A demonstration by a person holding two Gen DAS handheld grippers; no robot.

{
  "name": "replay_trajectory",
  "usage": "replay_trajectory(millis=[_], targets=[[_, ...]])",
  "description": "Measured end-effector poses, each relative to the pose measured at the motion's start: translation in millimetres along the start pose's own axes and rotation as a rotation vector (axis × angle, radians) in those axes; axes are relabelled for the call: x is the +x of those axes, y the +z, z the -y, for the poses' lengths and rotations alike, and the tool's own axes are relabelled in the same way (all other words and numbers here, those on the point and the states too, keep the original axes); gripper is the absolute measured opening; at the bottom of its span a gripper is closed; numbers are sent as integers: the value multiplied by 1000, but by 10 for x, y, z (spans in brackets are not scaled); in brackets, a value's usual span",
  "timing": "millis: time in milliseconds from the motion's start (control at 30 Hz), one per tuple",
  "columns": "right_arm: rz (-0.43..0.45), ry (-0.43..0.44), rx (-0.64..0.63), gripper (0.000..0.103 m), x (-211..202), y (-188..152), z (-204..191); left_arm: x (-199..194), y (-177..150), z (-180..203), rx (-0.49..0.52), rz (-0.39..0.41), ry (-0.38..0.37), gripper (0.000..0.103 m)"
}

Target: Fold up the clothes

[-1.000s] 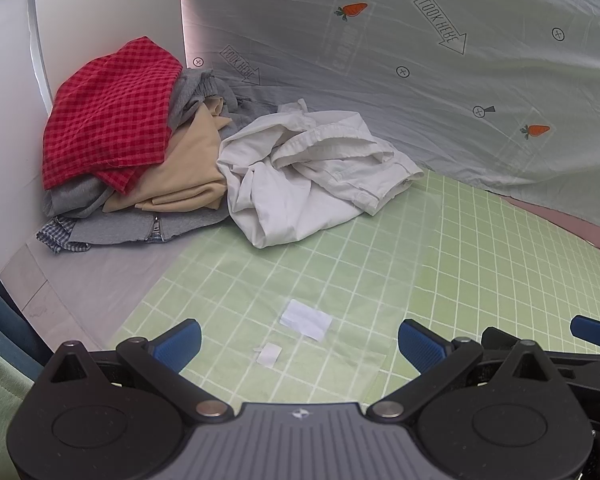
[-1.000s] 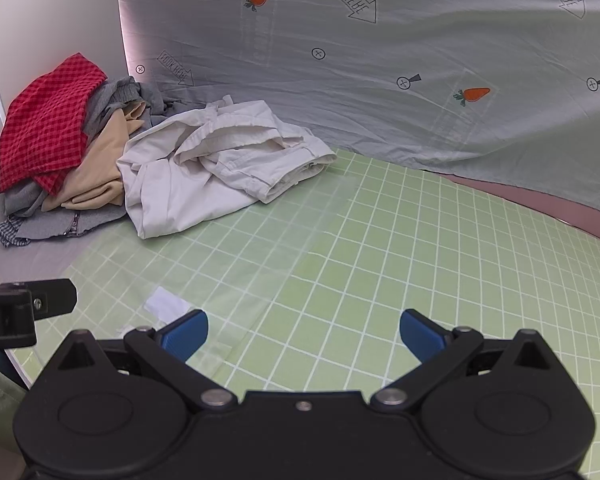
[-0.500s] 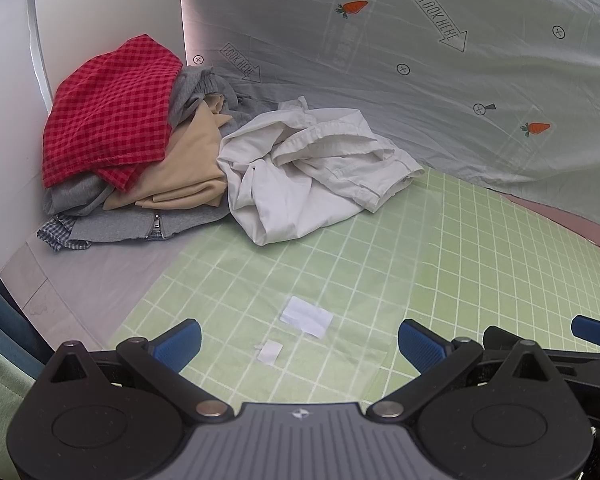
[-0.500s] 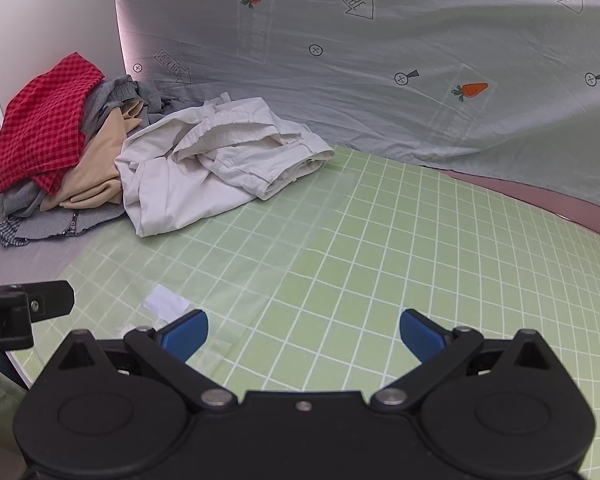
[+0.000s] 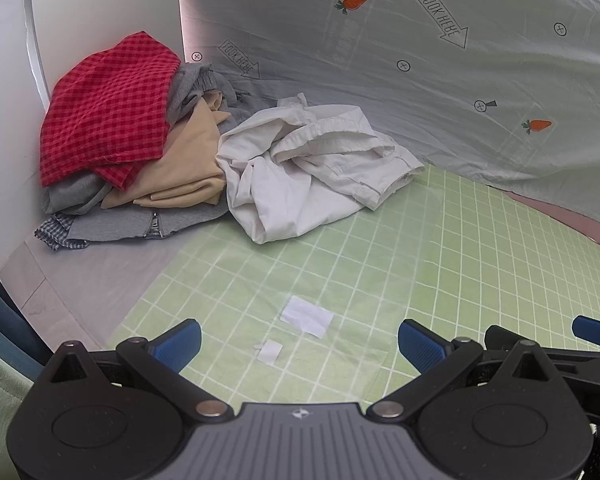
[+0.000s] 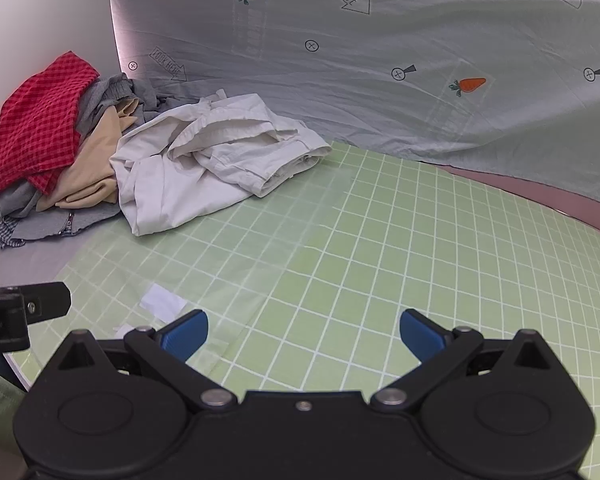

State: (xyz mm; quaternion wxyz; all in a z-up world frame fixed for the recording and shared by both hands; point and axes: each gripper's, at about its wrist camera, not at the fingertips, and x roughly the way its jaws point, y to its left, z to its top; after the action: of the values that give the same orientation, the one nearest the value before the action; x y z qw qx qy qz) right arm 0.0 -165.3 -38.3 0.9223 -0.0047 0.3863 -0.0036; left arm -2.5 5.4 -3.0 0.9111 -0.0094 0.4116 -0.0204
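A crumpled white garment (image 5: 312,172) lies on the far left of the green grid mat (image 5: 440,264); it also shows in the right wrist view (image 6: 212,160). Behind it is a pile of clothes: a red checked cloth (image 5: 108,104) on top, a beige garment (image 5: 184,164), and grey pieces (image 5: 120,224) beneath. My left gripper (image 5: 300,344) is open and empty, low over the mat's near edge, well short of the clothes. My right gripper (image 6: 304,334) is open and empty beside it, to the right.
Two white paper scraps (image 5: 306,316) lie on the mat just ahead of the left gripper. A grey sheet printed with carrots and arrows (image 6: 380,60) hangs behind. A white wall (image 5: 100,8) stands at the left. The left gripper's body (image 6: 20,312) shows at the right view's left edge.
Both views have crept slightly forward and upward toward the clothes. Both grippers stay open; the clothes have not moved.
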Motion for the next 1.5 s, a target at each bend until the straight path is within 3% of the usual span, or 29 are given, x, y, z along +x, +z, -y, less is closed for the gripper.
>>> replay_trajectory(millis=[500, 867, 1100, 1333, 1433, 1500], targets=[[0, -10, -21, 103, 165, 71, -58, 193, 127, -12, 8, -19, 1, 103], [17, -37, -26, 103, 515, 342, -45, 620, 454, -63, -47, -47, 21, 103], [3, -39, -44, 103, 1059, 715, -150, 1175, 837, -225, -82, -86, 76, 103], [-30, -41, -17, 102, 1874, 1157, -190, 1970, 1251, -486, -118, -122, 164, 102], [-51, -43, -8, 95, 2317, 1353, -177, 2316, 1408, -589, -127, -146, 175, 96], [-62, -38, 12, 88, 2588, 1454, -172, 2503, 1476, -639, -144, -165, 162, 86]])
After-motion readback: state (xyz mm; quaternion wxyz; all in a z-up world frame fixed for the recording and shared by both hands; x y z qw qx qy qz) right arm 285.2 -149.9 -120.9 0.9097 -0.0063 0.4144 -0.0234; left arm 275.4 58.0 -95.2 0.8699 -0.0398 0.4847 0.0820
